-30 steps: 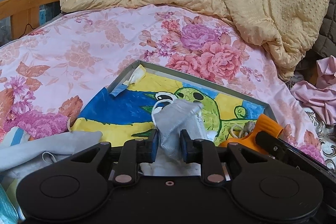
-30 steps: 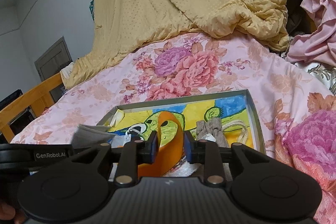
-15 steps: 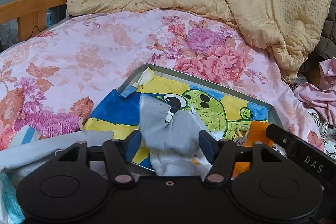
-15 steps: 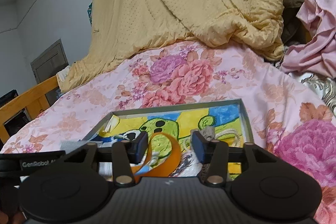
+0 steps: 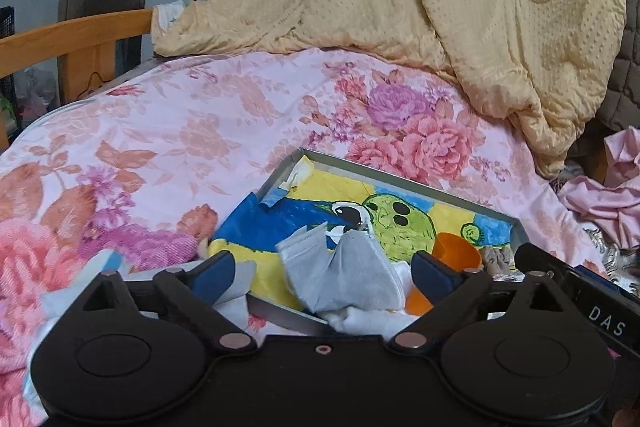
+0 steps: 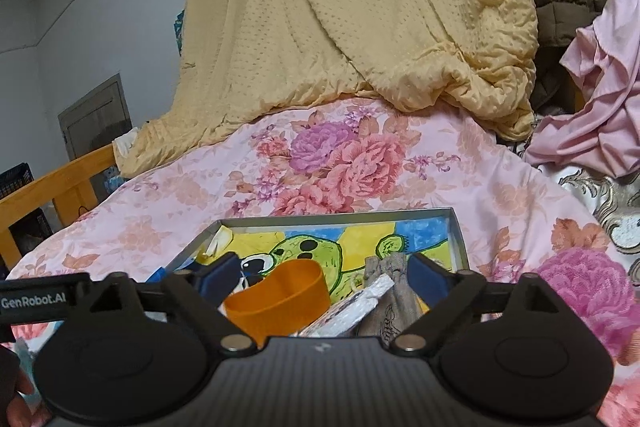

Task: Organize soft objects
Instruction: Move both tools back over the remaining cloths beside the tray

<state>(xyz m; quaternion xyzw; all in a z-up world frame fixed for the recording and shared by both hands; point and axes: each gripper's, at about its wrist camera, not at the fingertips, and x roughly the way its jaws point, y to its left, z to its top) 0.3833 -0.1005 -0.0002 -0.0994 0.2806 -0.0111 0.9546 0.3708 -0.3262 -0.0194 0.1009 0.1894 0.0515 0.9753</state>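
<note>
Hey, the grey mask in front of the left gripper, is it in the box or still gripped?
In the box. The grey mask lies crumpled inside the box, and the left gripper has just been opening, its fingers clear of it.

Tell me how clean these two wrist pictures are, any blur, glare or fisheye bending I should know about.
Left wrist view: soft, even daylight with no glare; the wooden bed rail bows from fisheye distortion, the corners are dark, and the grey face mask looks slightly soft. Right wrist view: similar flat light, the wall and ceiling lines curve, and the orange band is sharp enough to read.
</note>
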